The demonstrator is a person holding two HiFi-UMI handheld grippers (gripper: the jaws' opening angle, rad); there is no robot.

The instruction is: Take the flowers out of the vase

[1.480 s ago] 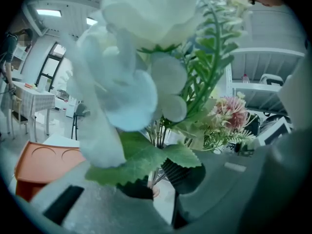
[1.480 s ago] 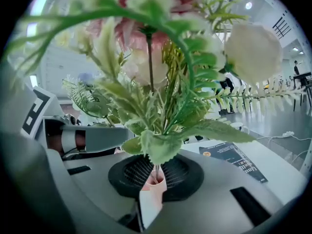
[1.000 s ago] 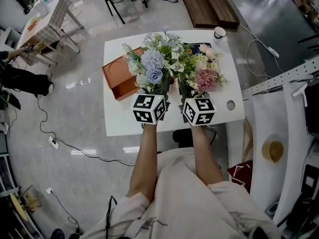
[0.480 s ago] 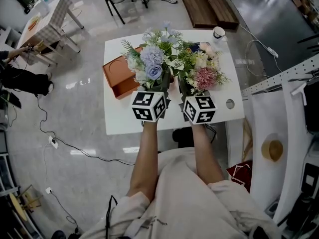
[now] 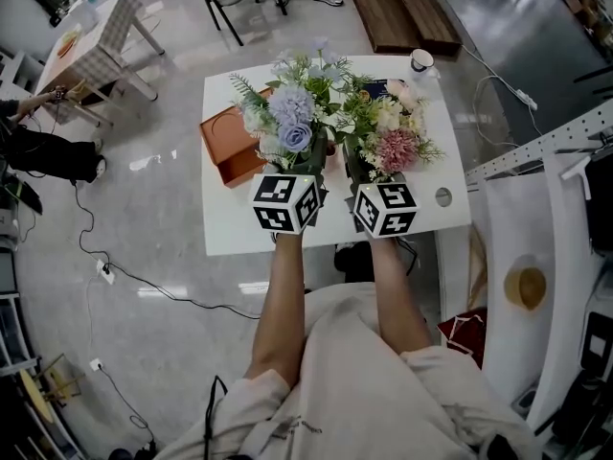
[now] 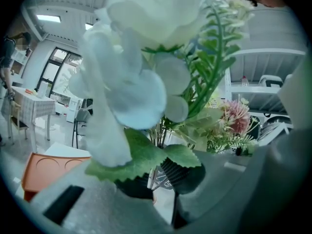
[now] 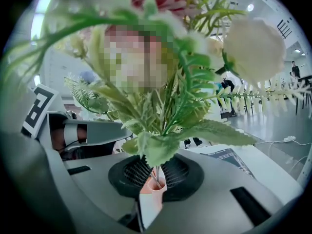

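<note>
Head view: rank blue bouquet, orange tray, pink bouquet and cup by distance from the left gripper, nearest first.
1. The blue bouquet, clamped in the left gripper, just ahead of it.
2. The orange tray, to its left, and the pink bouquet, to its right in the right gripper: too close to call.
3. The cup, far back on the right.

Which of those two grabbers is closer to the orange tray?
Left. The left gripper, holding the blue bouquet, is just beside the orange tray; the right gripper sits beyond it, farther away.
</note>
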